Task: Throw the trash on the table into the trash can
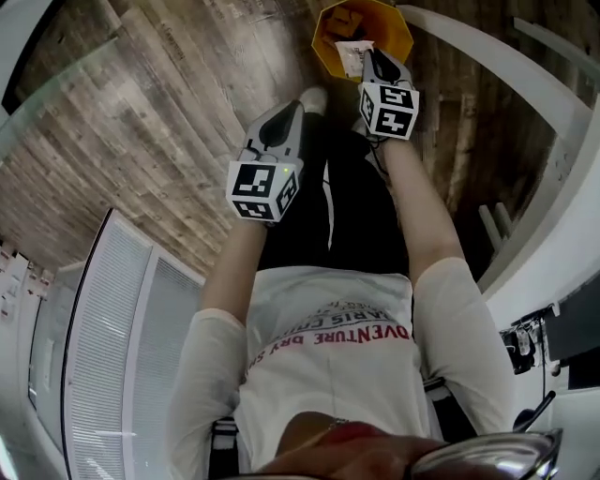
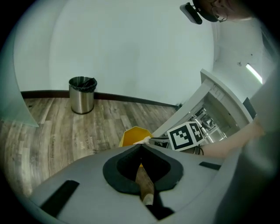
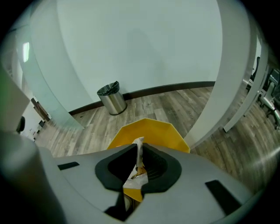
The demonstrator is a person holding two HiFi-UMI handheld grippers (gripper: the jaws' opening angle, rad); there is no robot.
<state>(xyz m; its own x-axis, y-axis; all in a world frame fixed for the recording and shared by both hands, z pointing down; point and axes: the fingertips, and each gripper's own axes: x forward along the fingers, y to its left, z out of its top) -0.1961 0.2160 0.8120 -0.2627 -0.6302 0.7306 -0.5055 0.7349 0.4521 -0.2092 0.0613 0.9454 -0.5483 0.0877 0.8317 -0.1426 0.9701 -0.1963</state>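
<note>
Head view: white shirt [image 1: 328, 347] carries print, upside down from here; only "VENTURE DRY" reads, the rest is too broken to make out. Each claw's marker cube shows black-and-white squares, no lettering. Right claw [image 1: 367, 54] at 12 o'clock holds a white wrapper [image 1: 352, 56] over the mouth of the yellow trash can [image 1: 394, 23]. Left claw [image 1: 298, 105] sits at 11 o'clock, beside the can, not over it. Grey-brown plank floor [image 1: 141, 112] fills the upper left.

Left gripper view: claw pressed together on a brown stick [image 2: 143, 181] that runs back between the pads. Yellow can just beyond the tips at 12 o'clock. A steel bin [image 2: 82, 94] with a black liner stands at 10 o'clock against a plain white wall [image 2: 131, 52], well apart from the can.

Right gripper view: claw clamped on the wrapper, white with yellow-orange print, no words readable. Open yellow can directly past the tips; steel bin at 11 o'clock by the dark skirting.
</note>
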